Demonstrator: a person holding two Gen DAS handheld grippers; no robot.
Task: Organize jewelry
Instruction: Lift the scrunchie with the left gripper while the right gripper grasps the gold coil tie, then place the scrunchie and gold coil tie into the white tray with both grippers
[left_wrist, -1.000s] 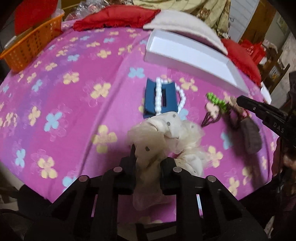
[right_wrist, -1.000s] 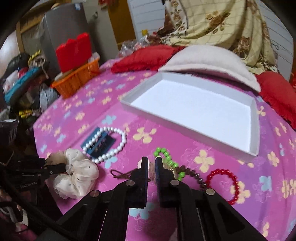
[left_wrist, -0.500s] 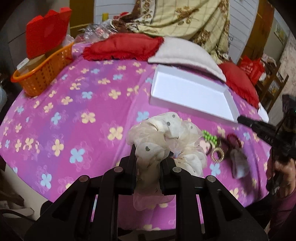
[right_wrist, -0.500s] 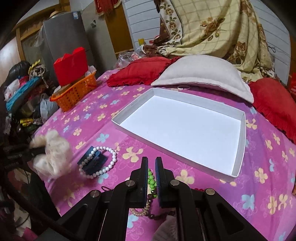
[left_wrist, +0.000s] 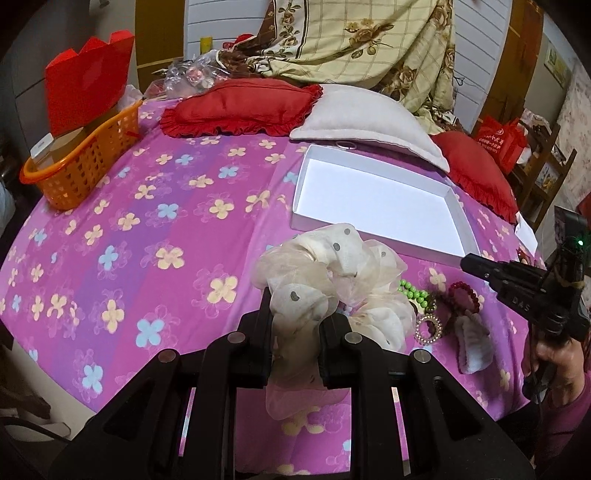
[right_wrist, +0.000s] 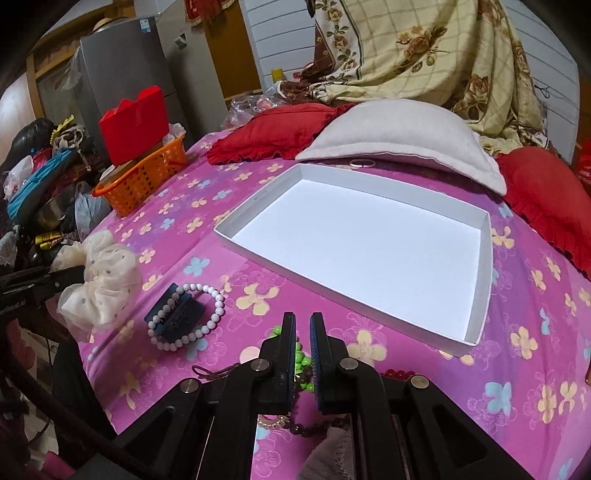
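Observation:
My left gripper (left_wrist: 295, 314) is shut on a cream dotted scrunchie (left_wrist: 328, 280) and holds it above the pink flowered bedspread; it also shows in the right wrist view (right_wrist: 99, 277). A white open tray (right_wrist: 369, 251) lies ahead, empty, also in the left wrist view (left_wrist: 373, 206). My right gripper (right_wrist: 303, 325) is nearly shut and empty above green beads (right_wrist: 303, 360). A white pearl bracelet (right_wrist: 188, 314) lies over a dark blue clip (right_wrist: 177, 314). A red bead bracelet (left_wrist: 465, 295), a gold ring bracelet (left_wrist: 428, 328) and a white cloth piece (left_wrist: 476, 347) lie at the right.
An orange basket (left_wrist: 81, 162) with a red box stands at the far left. Red cushions (left_wrist: 240, 107) and a grey pillow (right_wrist: 402, 136) lie behind the tray. A floral blanket hangs at the back. Clutter and a fridge stand beyond the bed's left edge.
My left gripper has lifted the scrunchie up off the bedspread and pulled back. My right gripper has also risen and drawn back from the beads.

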